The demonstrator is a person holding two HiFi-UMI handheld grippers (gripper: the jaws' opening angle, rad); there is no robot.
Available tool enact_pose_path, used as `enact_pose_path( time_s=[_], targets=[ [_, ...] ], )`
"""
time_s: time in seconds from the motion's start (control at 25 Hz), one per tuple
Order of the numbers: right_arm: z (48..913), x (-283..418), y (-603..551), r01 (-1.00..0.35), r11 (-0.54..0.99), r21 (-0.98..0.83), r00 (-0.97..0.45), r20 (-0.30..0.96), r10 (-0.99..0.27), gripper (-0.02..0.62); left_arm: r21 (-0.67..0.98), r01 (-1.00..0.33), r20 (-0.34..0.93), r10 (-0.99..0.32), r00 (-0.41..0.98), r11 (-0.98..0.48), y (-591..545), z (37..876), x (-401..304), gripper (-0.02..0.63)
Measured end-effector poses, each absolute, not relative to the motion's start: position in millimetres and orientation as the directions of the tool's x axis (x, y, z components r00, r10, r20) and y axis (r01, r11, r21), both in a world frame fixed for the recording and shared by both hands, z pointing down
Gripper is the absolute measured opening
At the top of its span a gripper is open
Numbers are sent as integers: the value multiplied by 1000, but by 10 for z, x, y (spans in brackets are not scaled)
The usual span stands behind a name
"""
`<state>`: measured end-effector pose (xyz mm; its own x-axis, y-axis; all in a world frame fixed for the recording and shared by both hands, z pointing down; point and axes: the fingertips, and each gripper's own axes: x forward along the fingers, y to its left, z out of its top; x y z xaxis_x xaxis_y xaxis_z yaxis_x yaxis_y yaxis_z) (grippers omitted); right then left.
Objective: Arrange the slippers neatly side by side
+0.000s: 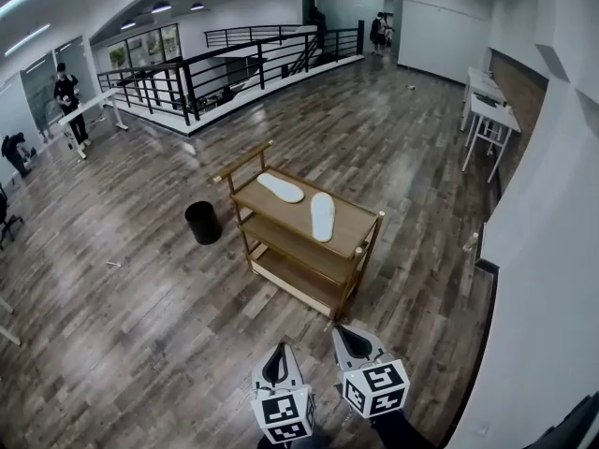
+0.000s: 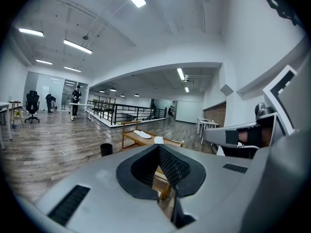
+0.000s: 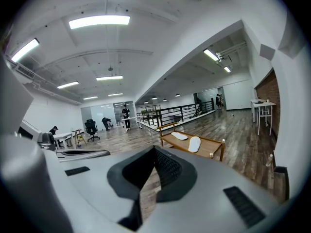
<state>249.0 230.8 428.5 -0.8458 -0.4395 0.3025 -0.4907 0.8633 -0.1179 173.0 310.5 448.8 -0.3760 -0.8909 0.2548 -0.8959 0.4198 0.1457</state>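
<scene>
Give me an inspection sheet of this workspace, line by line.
Surface: wooden cart, top shelf bare apart from the slippers.
Job's things: far slipper and near slipper, both white, apart and angled to each other, not yet side by side.
Clutter: black bin on the floor beside the cart.
Grippers: left gripper and right gripper, both shut, nothing held, well short of the cart.
Cables: nothing seen.
Surroundings: wood floor, black railing, white tables, a person far off at the left.
</scene>
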Motion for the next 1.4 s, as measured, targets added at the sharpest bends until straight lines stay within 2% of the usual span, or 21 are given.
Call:
enact_pose_path(
  time_s=[0.36,0.88,1.4],
  targets=[
    [4381,1864,2078,-491,864,-113,-843,313,-438,-3,76,-898,250,-880,-403,433,2945,4549,1075,0],
    [4513,1389,1647,-484,869,-107,-838,343,-424,-3,128,-861,297,-847,-441,493,2727,4762,523,0],
    [4592,373,616,-426,896,-124,-866,344,-364,-3,110,-831,295,-816,-497,545,1708,4750,-423,0]
  ],
)
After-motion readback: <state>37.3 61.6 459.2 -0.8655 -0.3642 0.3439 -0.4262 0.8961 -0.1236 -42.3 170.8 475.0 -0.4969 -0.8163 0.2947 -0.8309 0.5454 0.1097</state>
